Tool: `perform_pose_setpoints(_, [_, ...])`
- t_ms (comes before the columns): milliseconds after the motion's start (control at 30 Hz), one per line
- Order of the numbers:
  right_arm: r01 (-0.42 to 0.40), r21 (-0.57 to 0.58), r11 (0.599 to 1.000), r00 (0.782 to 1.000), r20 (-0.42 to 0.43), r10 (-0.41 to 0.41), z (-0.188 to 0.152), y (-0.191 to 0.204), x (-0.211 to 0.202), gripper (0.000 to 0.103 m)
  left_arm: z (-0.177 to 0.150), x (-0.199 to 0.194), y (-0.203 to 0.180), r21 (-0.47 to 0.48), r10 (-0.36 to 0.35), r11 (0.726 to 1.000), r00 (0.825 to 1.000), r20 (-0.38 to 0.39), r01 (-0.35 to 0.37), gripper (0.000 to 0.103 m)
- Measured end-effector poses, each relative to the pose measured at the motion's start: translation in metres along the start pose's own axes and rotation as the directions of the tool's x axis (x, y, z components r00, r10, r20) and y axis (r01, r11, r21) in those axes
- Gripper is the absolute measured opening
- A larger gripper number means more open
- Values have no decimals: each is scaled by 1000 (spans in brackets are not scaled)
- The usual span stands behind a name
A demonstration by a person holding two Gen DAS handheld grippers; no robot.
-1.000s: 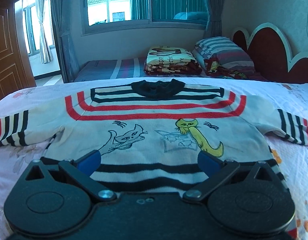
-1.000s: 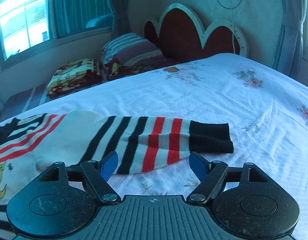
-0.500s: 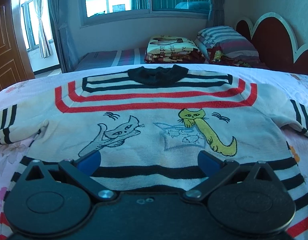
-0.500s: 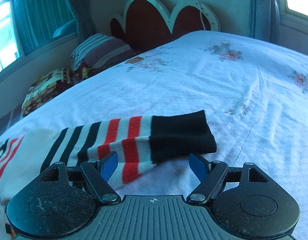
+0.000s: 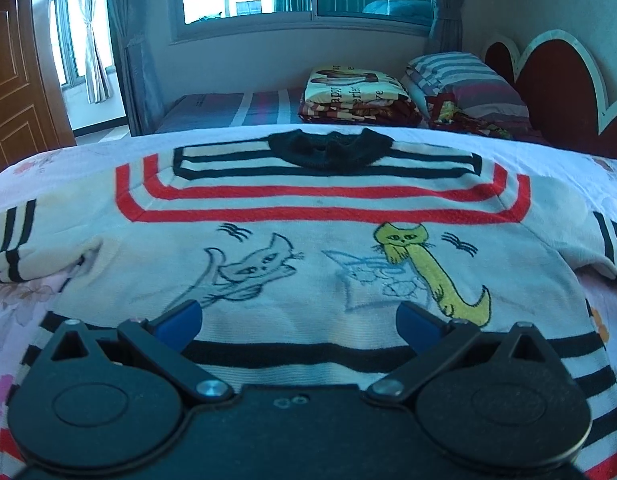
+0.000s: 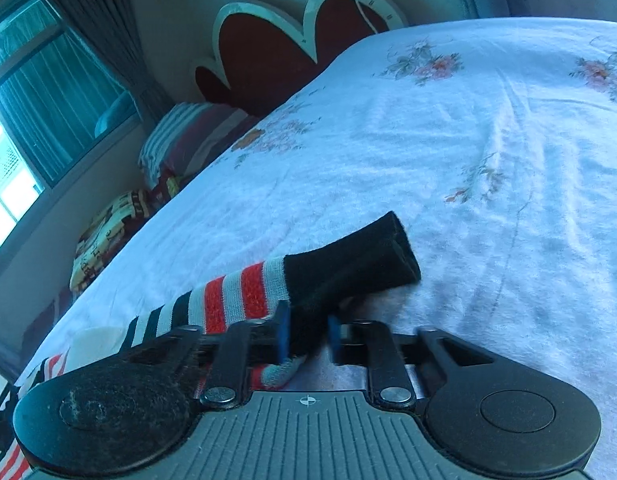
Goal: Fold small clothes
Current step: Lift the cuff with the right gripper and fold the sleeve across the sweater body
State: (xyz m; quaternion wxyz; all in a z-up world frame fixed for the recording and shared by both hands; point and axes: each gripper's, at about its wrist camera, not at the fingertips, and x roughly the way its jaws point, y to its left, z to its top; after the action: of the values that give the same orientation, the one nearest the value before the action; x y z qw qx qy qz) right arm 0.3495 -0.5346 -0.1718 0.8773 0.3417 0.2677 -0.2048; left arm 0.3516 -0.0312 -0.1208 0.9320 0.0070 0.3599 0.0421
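Note:
A white knitted sweater point(image 5: 308, 208) with red and black stripes and two cat drawings lies flat on the bed, its black collar point(image 5: 328, 152) at the far side. My left gripper point(image 5: 296, 316) hovers open just above the sweater's lower chest, nothing between its blue pads. In the right wrist view, the sweater's right sleeve point(image 6: 348, 272) ends in a black cuff that runs between my right gripper's point(image 6: 307, 336) blue pads. Those jaws are closing, and the pads pinch the cuff's near edge. The view is tilted, rolled to one side.
The white floral bedsheet point(image 6: 468, 160) stretches wide to the right of the sleeve. A folded patterned blanket point(image 5: 356, 92), a striped pillow point(image 5: 464, 80) and a red scalloped headboard point(image 5: 556, 80) stand beyond the bed. A wooden door point(image 5: 12, 80) is at far left.
My right gripper rolled, dropped onto the sleeve's cuff and brought its jaws together on it. The left gripper edged forward over the sweater and stayed open.

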Motion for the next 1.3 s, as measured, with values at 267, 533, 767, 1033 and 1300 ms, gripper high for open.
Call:
perform_pose_setpoints(267, [14,-315,949,997,71,9,-10,66,-15,8,0,-4,42,-29,-14,999,1000,-28,13,102])
perform_pose_setpoints(533, [-140,-450,882,987,10,162,-57,160,-31,8,2,4,75,-69,-94,993,995,-39,91,102])
perform_pose_setpoints(767, [-293,-545,785,953,-107,282,-132,248,-46,8,-1,10,113,-94,-132,988,989,-65,126,101])
perform_pose_setpoints(1033, [-417,-576,703,908,-238,343,-221,326,-53,8,-5,-4,169,-140,-116,984,993,-16,113,101])
perform_pose_setpoints(1300, [-491,-602,630,871,-338,357,-283,371,-47,8,-11,-10,207,-154,-109,982,994,-9,107,101])
